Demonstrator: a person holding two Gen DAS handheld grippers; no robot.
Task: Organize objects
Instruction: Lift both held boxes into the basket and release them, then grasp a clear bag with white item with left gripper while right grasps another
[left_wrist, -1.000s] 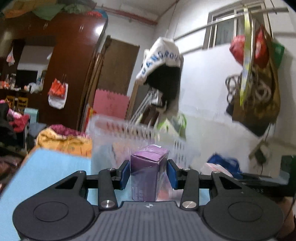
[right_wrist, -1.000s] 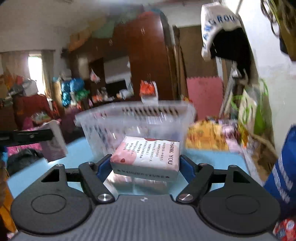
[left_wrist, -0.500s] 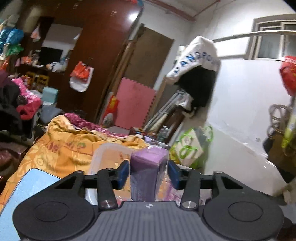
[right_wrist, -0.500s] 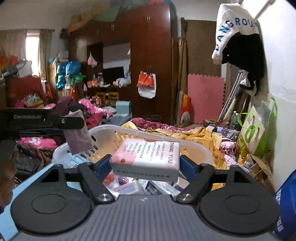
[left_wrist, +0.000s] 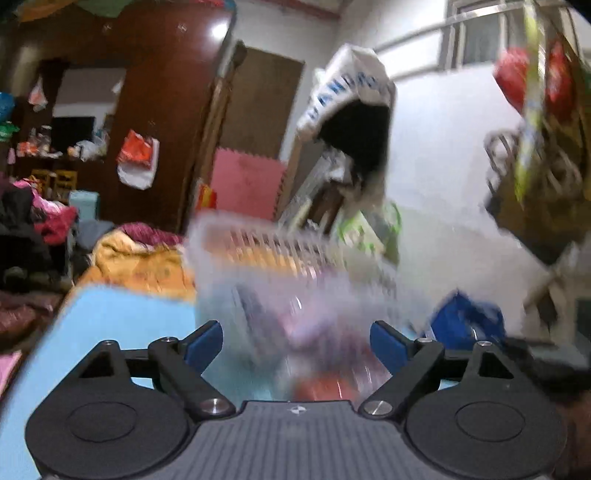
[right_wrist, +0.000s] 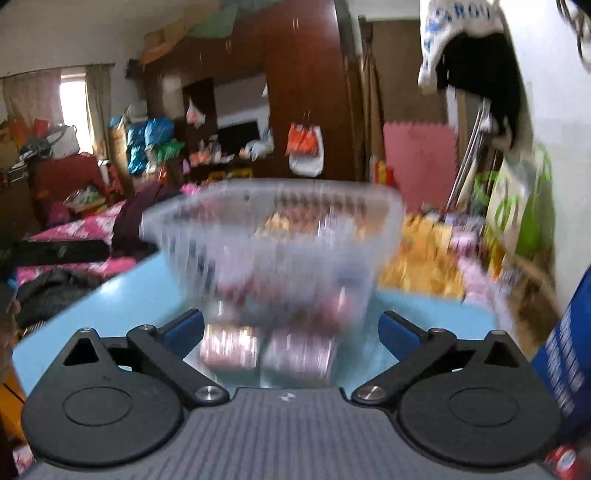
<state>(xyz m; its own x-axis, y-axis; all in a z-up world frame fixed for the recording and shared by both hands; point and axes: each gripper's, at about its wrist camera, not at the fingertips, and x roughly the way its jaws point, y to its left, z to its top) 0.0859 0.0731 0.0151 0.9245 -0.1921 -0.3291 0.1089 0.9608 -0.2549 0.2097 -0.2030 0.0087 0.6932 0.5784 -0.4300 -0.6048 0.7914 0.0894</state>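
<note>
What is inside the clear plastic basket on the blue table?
Through the basket wall, blurred pink, purple and red packages show. Their number and names cannot be read; motion blur and the slatted wall hide the rest.

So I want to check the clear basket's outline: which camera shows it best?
The right wrist view: the clear basket sits centred there, its whole rim and slatted wall visible, though blurred. The left wrist view shows the same basket more smeared, its right side dissolving into the background and only the slatted top edge readable.
</note>
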